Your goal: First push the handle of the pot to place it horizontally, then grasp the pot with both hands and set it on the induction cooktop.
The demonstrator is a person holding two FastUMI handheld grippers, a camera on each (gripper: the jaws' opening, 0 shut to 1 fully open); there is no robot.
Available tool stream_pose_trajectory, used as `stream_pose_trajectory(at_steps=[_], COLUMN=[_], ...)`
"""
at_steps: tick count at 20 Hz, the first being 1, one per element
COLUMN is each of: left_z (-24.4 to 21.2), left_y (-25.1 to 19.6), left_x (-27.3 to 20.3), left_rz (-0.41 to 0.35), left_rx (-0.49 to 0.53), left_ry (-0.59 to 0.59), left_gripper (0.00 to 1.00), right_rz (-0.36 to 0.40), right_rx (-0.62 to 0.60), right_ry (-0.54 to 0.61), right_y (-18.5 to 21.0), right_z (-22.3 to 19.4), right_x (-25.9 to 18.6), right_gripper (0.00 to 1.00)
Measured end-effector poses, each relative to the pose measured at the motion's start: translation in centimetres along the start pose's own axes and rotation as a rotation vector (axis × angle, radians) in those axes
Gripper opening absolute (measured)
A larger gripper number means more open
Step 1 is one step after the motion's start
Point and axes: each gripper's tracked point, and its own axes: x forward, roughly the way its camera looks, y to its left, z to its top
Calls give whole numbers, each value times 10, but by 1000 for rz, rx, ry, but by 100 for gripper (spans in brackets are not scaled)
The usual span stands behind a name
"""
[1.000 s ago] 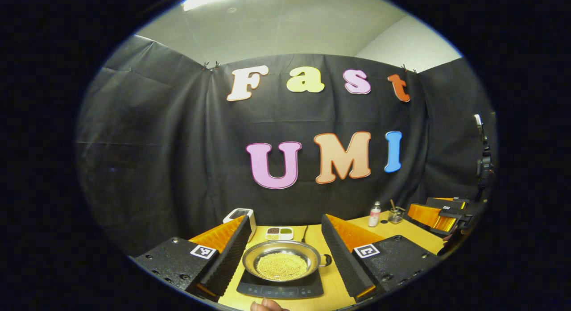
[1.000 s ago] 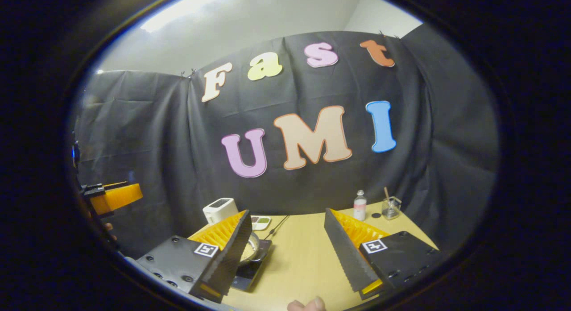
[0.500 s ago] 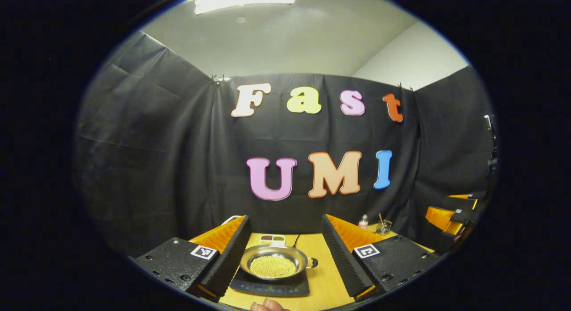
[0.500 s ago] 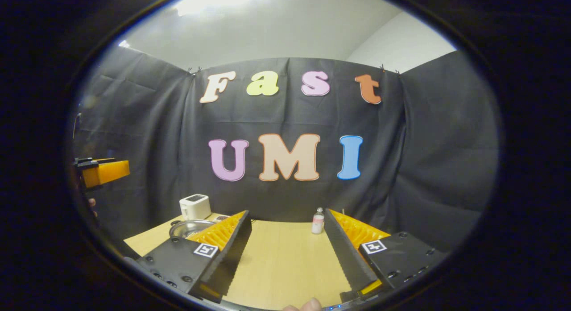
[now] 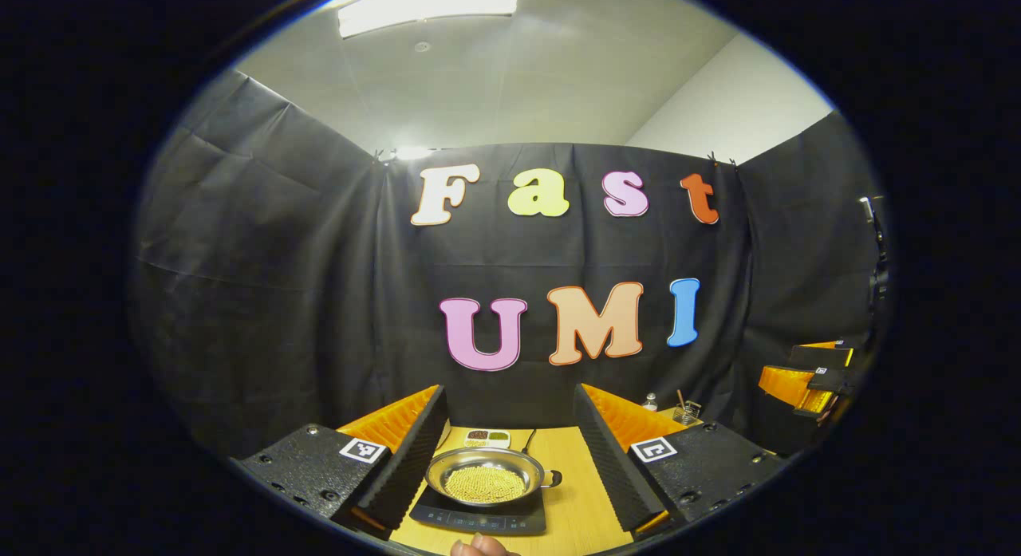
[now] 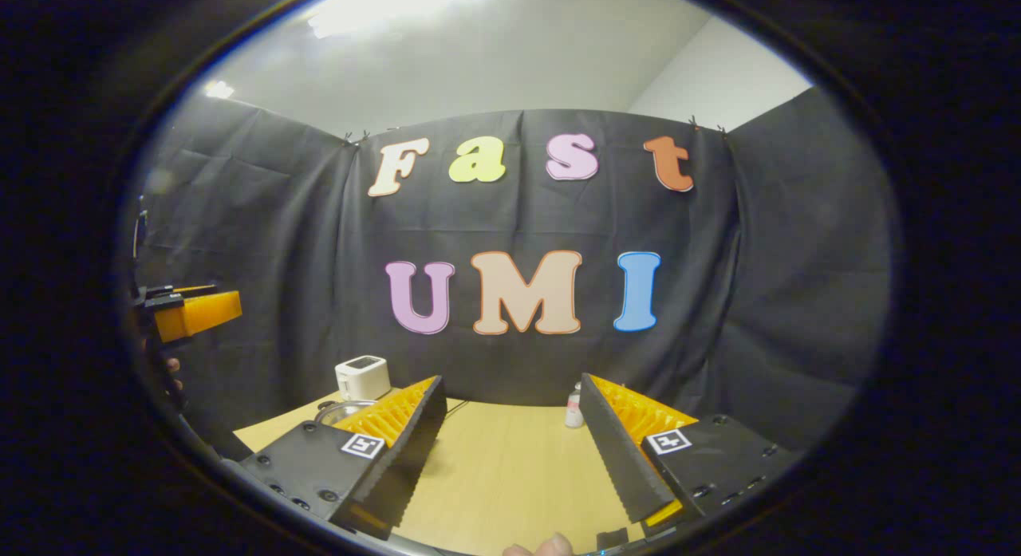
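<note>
the left gripper view looks forward and slightly down from above the near edge of the wooden table (image 5: 570,508), straight at the black back wall, with ceiling in the upper part of the frame. its own spread fingers frame the pot (image 5: 485,480) on the induction cooktop (image 5: 478,521) at lower centre, fairly near.

the right gripper view faces the same wall from farther right, level and high. bare table (image 6: 502,476) lies between its fingers; the pot (image 6: 339,411) peeks out at lower left.

both views share the wall, table, pot and small bottle (image 5: 651,401) (image 6: 573,411). each catches the other gripper at its edge: right gripper (image 5: 806,376) at mid right, left gripper (image 6: 191,313) at mid left.
</note>
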Motion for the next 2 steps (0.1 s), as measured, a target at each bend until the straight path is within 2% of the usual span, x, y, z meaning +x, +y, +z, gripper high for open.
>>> stream_pose_trajectory(at_steps=[2], left_z=[1], left_y=[-12], left_x=[1], left_rz=[-15], left_rx=[3], left_ry=[1], left_gripper=[93], right_rz=[-13], right_rx=[17], right_ry=[1], right_y=[-16], right_z=[0], right_x=[1], right_gripper=[97])
